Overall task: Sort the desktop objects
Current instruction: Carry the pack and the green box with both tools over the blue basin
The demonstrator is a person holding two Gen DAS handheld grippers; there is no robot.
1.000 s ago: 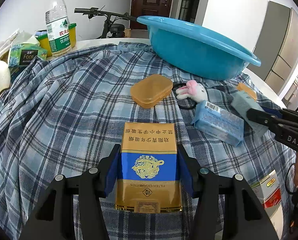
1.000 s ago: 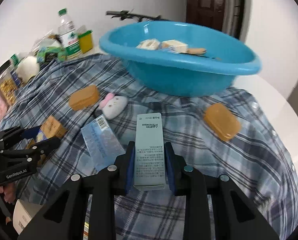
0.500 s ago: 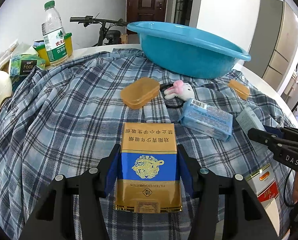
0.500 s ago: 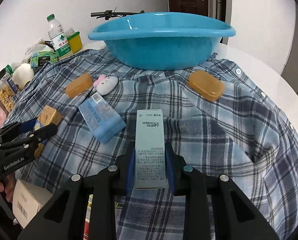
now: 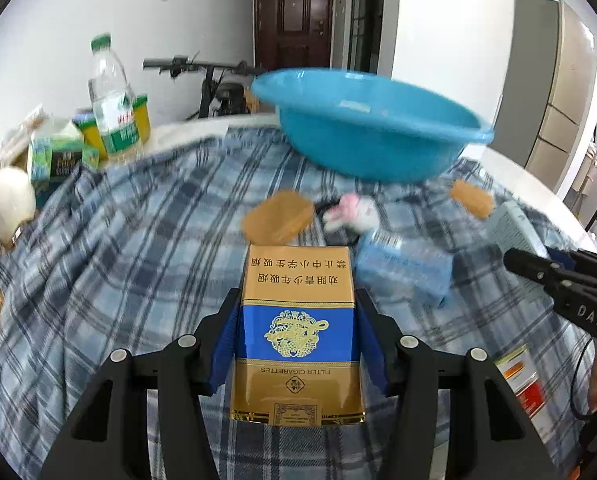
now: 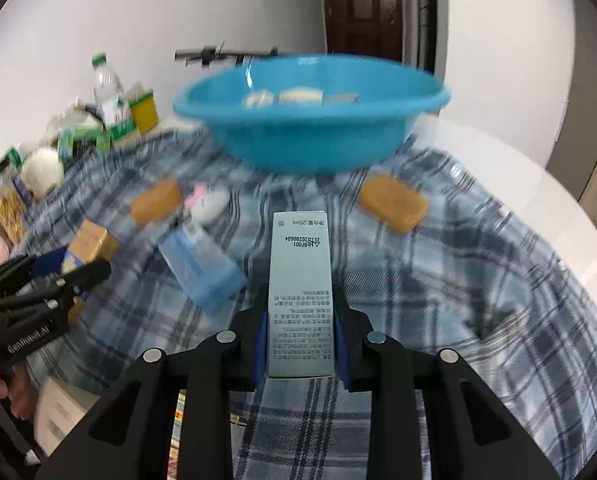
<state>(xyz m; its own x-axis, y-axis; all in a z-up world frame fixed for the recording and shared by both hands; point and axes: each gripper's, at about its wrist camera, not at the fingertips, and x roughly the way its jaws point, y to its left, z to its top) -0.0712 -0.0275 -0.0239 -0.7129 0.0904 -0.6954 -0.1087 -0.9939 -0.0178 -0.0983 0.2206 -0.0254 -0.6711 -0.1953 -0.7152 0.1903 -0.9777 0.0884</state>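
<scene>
Left wrist view: while tilted down over the blue plaid cloth (image 5: 138,264), the left gripper (image 5: 296,320) clamps a gold-and-blue cardboard cigarette pack (image 5: 296,320).
Right wrist view: right gripper (image 6: 300,316) grips a pale grey slim carton (image 6: 300,280); the blue plastic basin (image 6: 310,128) stands beyond, holding small items.

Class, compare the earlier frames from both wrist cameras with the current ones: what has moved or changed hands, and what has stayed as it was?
Both hand-held grippers shifted with their loads, so the view of the blue basin changed; nothing was taken or released. The left hand-held gripper stays shut on the cigarette pack, the right hand-held gripper on the grey carton. The orange cases, plush toy and blue packet lie on the plaid cloth as before.
</scene>
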